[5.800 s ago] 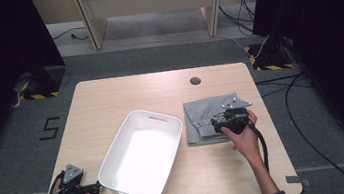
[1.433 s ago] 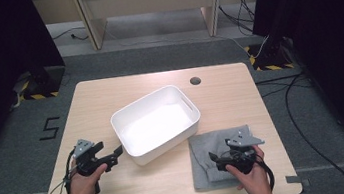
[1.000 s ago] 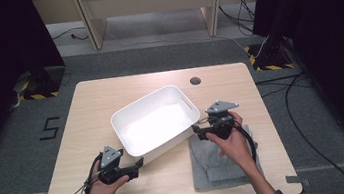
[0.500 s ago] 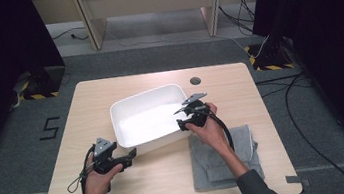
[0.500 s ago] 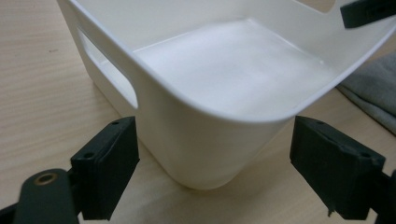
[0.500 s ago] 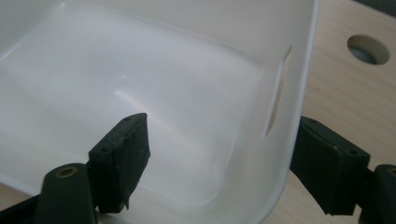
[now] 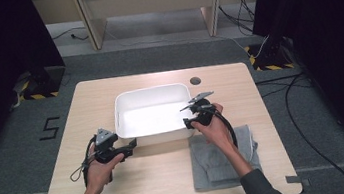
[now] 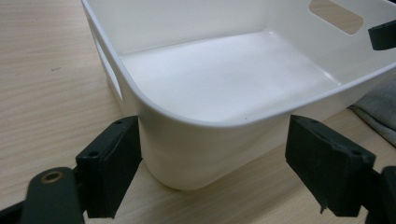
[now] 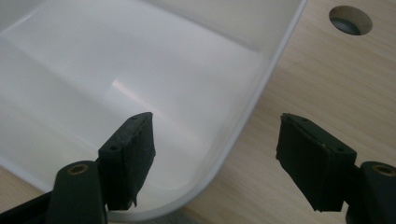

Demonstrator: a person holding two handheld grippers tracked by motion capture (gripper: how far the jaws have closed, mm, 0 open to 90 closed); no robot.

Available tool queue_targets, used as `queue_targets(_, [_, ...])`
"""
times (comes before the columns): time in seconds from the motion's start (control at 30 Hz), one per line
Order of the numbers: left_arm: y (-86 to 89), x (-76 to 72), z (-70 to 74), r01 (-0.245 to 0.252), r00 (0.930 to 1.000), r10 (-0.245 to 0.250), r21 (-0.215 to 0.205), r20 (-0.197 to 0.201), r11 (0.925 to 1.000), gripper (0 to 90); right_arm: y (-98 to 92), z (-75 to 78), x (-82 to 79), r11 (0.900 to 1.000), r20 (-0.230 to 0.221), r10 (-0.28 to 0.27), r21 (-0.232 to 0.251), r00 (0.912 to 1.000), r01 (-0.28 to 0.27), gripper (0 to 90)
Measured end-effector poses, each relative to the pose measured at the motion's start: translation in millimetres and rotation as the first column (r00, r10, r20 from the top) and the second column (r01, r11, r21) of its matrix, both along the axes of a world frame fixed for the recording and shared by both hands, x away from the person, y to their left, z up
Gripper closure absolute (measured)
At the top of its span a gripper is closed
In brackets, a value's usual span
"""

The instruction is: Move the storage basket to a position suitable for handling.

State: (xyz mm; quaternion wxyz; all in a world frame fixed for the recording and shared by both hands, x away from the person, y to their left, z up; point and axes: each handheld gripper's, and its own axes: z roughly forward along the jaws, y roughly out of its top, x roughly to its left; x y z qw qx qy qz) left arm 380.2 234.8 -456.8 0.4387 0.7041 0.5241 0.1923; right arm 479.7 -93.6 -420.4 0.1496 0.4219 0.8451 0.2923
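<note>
A white plastic tub [image 7: 152,115] stands empty at the middle of the table, its sides square to the table edges. My left gripper [image 7: 128,146] is at the tub's near left corner. In the left gripper view it [image 8: 217,168] is open, its jaws straddling that rounded corner [image 8: 187,140] with a gap on each side. My right gripper [image 7: 190,116] is at the tub's right wall near the front corner. In the right gripper view it [image 9: 224,154] is open, one jaw inside the tub and one outside, over the rim [image 9: 243,116].
A folded grey cloth [image 7: 223,158] lies on the table in front of the tub's right end, under my right forearm; its edge [image 8: 378,107] appears in the left gripper view. A round cable hole [image 7: 195,80] sits behind the tub. The table [image 7: 90,102] is light wood.
The tub has turned square to the table and shifted left. My right gripper left the grey cloth for the tub's right wall. My left gripper came in to the near left corner.
</note>
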Motion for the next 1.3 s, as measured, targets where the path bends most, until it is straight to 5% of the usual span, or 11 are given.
queue_targets(0.37, [-12.6,2.9,3.0,0.027,0.9996,-0.027,-0.010,-0.007,0.9996,17.7,-20.0,0.7,1.7,1.000,0.006,0.008,0.003,1.0000,-0.008,31.4])
queue_targets(0.5, [-14.4,7.1,3.3,0.028,0.9996,-0.028,-0.009,-0.007,0.9996,17.1,-25.1,-1.6,0.7,0.999,-0.006,0.004,0.051,1.0000,-0.004,33.1])
queue_targets(0.8, [-14.9,0.6,3.1,0.037,0.9992,-0.038,-0.038,-0.011,0.9986,17.3,-30.6,1.3,-3.3,0.999,0.049,0.022,0.047,0.9986,-0.024,28.6])
queue_targets(0.97, [-7.7,-21.5,-1.5,0.058,0.9981,-0.059,-0.056,-0.019,0.9968,15.2,-51.2,21.4,-24.4,0.992,0.114,0.012,0.121,0.9934,-0.026,27.3])
queue_targets(1.1, [-3.7,-34.7,-5.7,0.073,0.9967,-0.075,-0.045,-0.031,0.9963,15.2,-76.4,33.6,-46.4,0.992,0.164,-0.023,0.127,0.9861,0.002,26.8])
queue_targets(1.3, [3.2,-50.4,-9.1,0.089,0.9955,-0.088,0.020,-0.036,0.9958,15.2,-101.3,11.2,-77.5,0.996,0.151,-0.043,0.090,0.9876,0.030,27.1])
